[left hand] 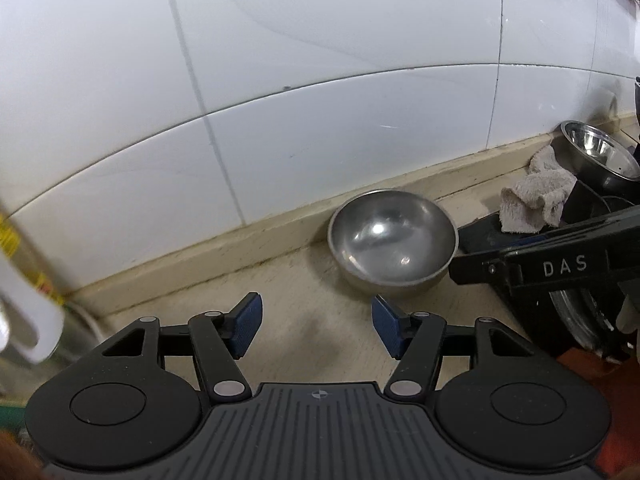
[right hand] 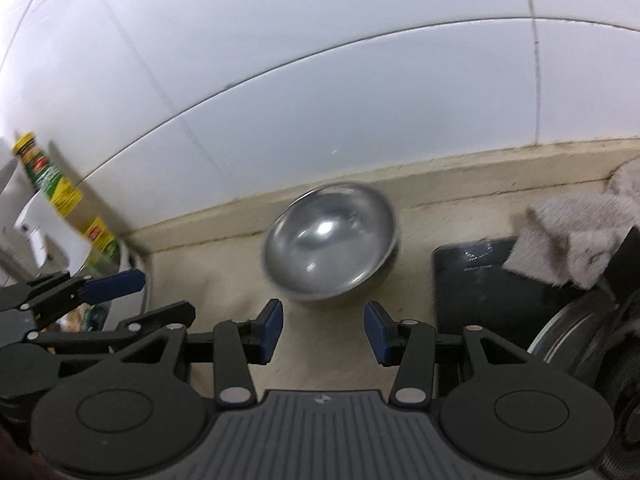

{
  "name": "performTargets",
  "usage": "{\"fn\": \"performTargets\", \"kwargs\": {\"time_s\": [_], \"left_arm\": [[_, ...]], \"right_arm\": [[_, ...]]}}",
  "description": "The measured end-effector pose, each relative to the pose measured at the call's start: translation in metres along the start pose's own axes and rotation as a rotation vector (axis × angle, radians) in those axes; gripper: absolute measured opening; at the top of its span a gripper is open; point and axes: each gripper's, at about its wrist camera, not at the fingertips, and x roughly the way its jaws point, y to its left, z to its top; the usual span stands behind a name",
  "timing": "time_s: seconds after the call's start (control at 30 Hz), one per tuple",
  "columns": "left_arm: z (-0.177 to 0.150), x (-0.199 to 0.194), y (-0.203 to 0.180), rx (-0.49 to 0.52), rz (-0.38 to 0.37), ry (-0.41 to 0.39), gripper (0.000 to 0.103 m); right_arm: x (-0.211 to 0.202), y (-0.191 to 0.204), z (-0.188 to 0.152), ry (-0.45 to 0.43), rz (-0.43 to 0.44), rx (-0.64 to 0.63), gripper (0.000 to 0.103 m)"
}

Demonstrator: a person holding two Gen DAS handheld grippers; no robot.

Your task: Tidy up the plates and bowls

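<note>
I see the steel bowl [left hand: 393, 238] sitting upright on the beige counter [left hand: 320, 344], against the ledge under the tiled wall [left hand: 280, 80]. My left claw [left hand: 317, 326] is just short of it, a little to its left, jaws apart with nothing between them. My right claw [right hand: 324, 332] sits just before the bowl, also parted and empty. A grey cloth [left hand: 536, 196] lies to the right, apart from the bowl.
</note>
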Motion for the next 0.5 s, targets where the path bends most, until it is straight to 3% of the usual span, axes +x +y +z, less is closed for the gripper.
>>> {"fn": "performTargets", "kwargs": {"time_s": [0.5], "left_arm": [[0.039,0.054,-0.002,-0.040,-0.060,0.076,0.068]], "right_arm": [[0.030,-0.026,0.039,0.037,-0.043,0.051,0.041]]}}
